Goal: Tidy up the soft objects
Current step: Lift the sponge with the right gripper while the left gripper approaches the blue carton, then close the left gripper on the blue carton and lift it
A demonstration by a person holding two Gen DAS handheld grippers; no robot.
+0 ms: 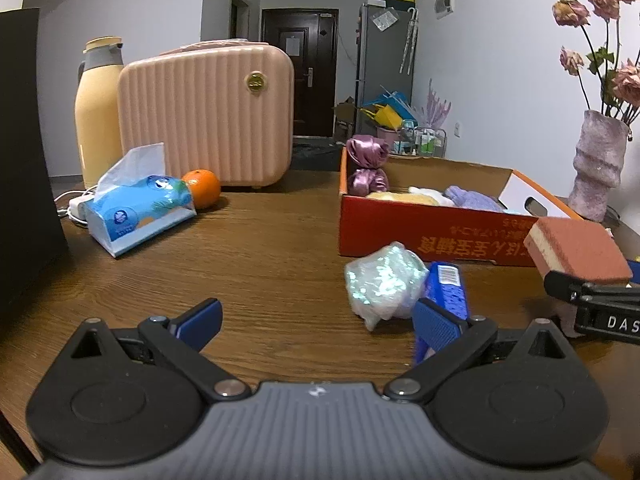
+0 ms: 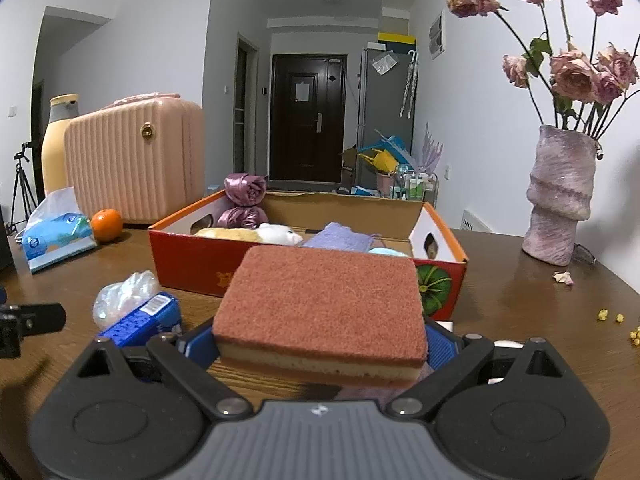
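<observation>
Right tongs (image 2: 320, 346) clamp a sponge (image 2: 322, 312) by its side edges, held just before the cardboard box (image 2: 192, 264); left tongs (image 1: 316, 320) gape empty over the tabletop (image 1: 260, 248). Sponge judged light, compressible: edge grip suits it. Legible writing: "DAS" on the right tongs; box print unreadable, inverted.

Rust-red scouring sponge (image 2: 320, 304), tan foam layer beneath. Orange-red cardboard box (image 2: 192, 258) with green pumpkin print. Ribbed pale-pink hard case (image 1: 204, 112). Blue printed tissue pack (image 1: 138, 210). Iridescent crumpled plastic bag (image 1: 384, 280). Brown wood-grain worktop (image 1: 260, 248). Mottled mauve vase (image 2: 560, 196).
</observation>
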